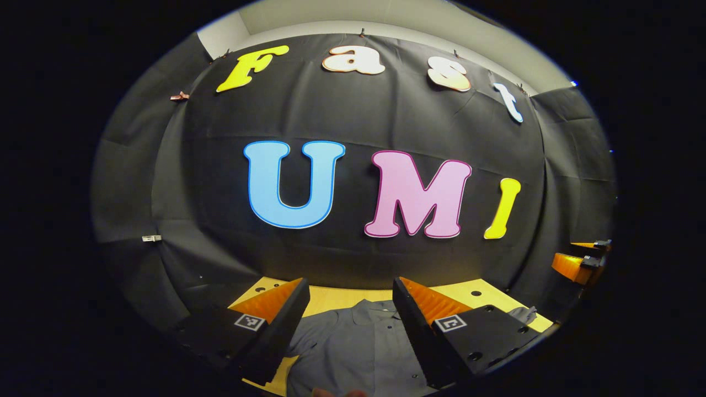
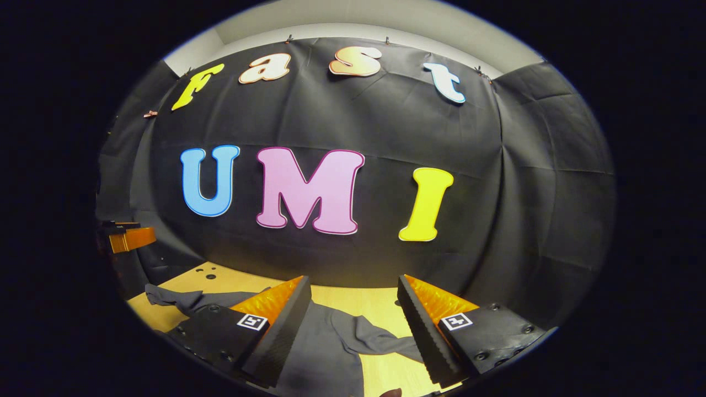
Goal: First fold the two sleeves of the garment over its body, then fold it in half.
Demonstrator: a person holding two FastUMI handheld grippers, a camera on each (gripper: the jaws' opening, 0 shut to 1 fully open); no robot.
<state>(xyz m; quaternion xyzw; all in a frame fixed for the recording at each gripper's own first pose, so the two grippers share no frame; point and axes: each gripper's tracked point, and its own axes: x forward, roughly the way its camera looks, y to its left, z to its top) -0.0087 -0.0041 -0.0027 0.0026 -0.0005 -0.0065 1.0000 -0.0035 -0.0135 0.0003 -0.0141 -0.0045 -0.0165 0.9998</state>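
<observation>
A grey button-up shirt (image 1: 358, 344) lies flat on the yellow table (image 1: 336, 298), collar toward the back wall. My left gripper (image 1: 348, 320) hangs above its chest, open and holding nothing. In the right gripper view the same shirt (image 2: 325, 347) spreads below, one sleeve (image 2: 380, 339) lying rumpled between the fingers and the other sleeve (image 2: 176, 298) stretched out at the left. My right gripper (image 2: 353, 322) is open above that side of the garment. The right gripper's orange fingers (image 1: 576, 264) show at the far right of the left gripper view; the left gripper's orange fingers (image 2: 129, 237) appear at the far left of the right gripper view.
The wooden table (image 2: 358, 303) runs back to the black cloth wall (image 1: 353, 121). Small holes (image 2: 209, 273) dot the tabletop near the back left. A fingertip (image 1: 336, 392) peeks in at the bottom edge of the left gripper view.
</observation>
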